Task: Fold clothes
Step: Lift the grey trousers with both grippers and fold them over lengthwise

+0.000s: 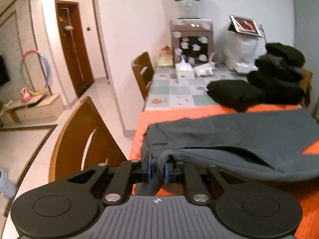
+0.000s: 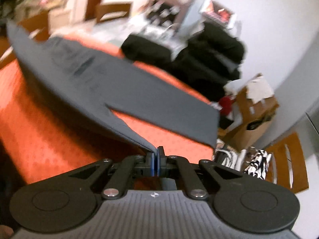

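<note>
Trousers [image 1: 229, 133], grey and long, are spread over the orange cloth [image 1: 159, 117] that covers the near end of the table, and both ends of them are lifted off it. The waistband is pinched by the left gripper [image 1: 157, 169], whose blue pads [image 1: 148, 168] are held narrowly apart by the bunched, ribbed fabric between them; from there the waist edge is seen curving away to the right, raised above the rest of the garment. One leg hem is clamped by the right gripper [image 2: 155, 160], with its pads [image 2: 152, 164] pressed nearly together on the thin cloth (only a sliver of fabric shows between them). In the right wrist view the trousers [image 2: 99, 83] are stretched taut from that hem up toward the far left, the split between the two legs is plainly seen, and the second leg is left lying flat toward the table's right edge. Folded black clothes [image 1: 237, 93] are laid at the far edge of the orange cloth, and a taller dark pile [image 1: 279, 73] is stacked just beside them on the right. Farther back, on the checked cover, a water dispenser [image 1: 189, 37] and a tablet [image 1: 246, 24] are set near the wall. Wooden chairs [image 1: 79, 141] are placed along the table's left side, and a cardboard box [image 2: 253, 111] is seen beyond its right end, though that view is blurred.
</note>
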The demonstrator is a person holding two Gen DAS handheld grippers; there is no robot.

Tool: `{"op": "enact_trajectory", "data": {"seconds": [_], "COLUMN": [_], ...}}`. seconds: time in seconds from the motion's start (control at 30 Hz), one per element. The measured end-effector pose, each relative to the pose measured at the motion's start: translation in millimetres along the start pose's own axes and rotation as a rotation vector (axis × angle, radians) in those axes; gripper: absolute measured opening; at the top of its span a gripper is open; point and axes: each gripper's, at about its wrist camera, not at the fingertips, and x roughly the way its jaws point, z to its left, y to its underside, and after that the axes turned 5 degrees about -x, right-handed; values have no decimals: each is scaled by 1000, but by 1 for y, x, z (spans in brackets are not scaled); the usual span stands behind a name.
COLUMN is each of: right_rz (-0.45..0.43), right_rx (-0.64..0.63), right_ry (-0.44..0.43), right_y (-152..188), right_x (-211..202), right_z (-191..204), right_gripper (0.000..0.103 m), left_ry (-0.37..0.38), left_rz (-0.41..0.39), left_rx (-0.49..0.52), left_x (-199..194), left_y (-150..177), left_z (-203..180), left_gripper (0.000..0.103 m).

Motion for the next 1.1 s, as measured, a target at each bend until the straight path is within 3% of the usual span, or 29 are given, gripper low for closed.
{"op": "enact_trajectory", "data": {"seconds": [0.2, 0.5, 0.73, 0.93, 1.1], "right_rz": [18, 45, 102, 135, 175], "right_rx": [-57, -158, -232, -270, -303], "right_ry": [6, -3, -46, -58, -88], "right_y": [-38, -109, -162, -196, -210], "right_x": [-8, 113, 210, 272, 309], "right_z": [-24, -70, -88, -95, -94], "right_gripper": [3, 4, 4, 4, 4], "left_ry": [-7, 5, -13, -31, -21], "left_rz": [20, 97, 216, 279, 378], "left_rx": [77, 154, 127, 125, 96], "left_x": [23, 124, 213, 258, 291], "left_y": [-11, -43, -64, -75, -78], "left_z": [-10, -25, -26, -24, -17], "left_gripper": [15, 15, 15, 15, 18]}}
